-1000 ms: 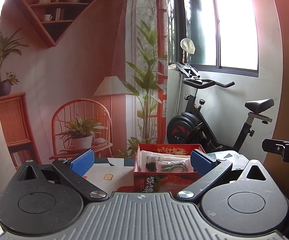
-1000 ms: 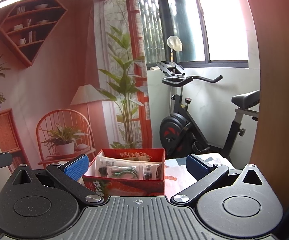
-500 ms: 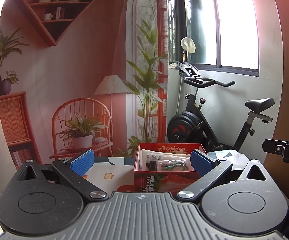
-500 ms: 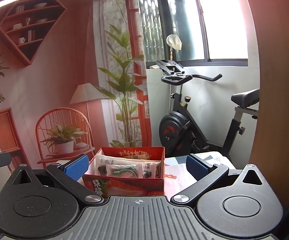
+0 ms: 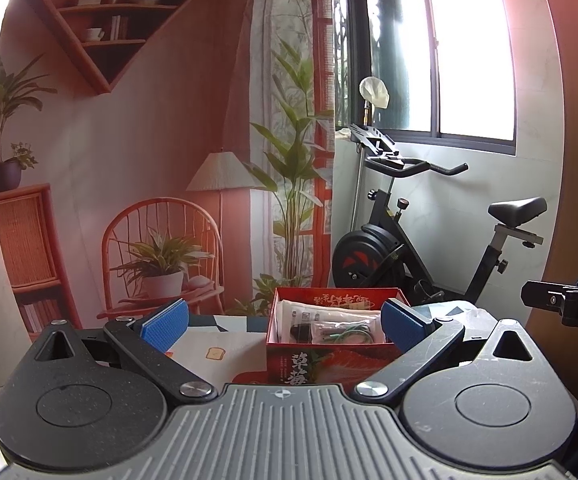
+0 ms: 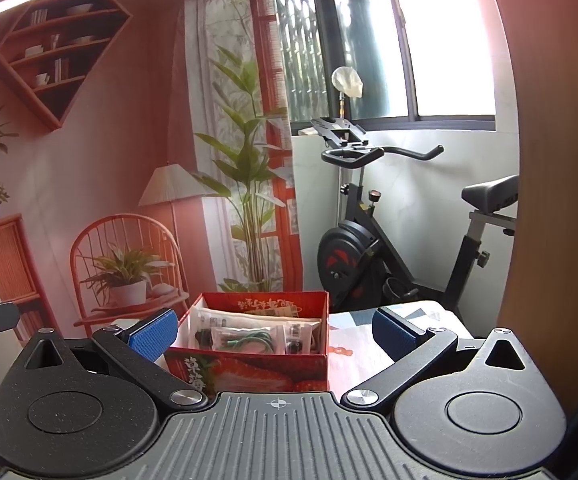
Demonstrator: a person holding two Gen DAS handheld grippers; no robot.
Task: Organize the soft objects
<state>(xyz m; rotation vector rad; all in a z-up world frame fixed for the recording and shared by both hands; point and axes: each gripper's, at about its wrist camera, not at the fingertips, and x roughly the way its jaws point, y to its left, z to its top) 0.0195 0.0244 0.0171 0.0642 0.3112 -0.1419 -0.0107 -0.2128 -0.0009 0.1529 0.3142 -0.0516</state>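
Note:
A red cardboard box (image 5: 329,364) (image 6: 249,364) with a strawberry print stands on a table with a patterned cloth (image 5: 209,344). Inside it lie several clear plastic packets (image 5: 329,326) (image 6: 257,332) holding cables and small dark parts. My left gripper (image 5: 285,322) is open, held short of the box, with nothing between its blue pads (image 5: 165,325). My right gripper (image 6: 273,334) is open too, the box showing between its fingers, slightly left of centre. The right gripper's tip shows at the left wrist view's right edge.
Behind the table hangs a printed backdrop (image 5: 149,160) of a chair, lamp and plants. A black exercise bike (image 5: 409,236) stands by the window at the right. A brown wooden panel (image 6: 549,160) rises at the far right.
Both views have shifted only slightly. The box and packets lie as before, and both grippers stay open.

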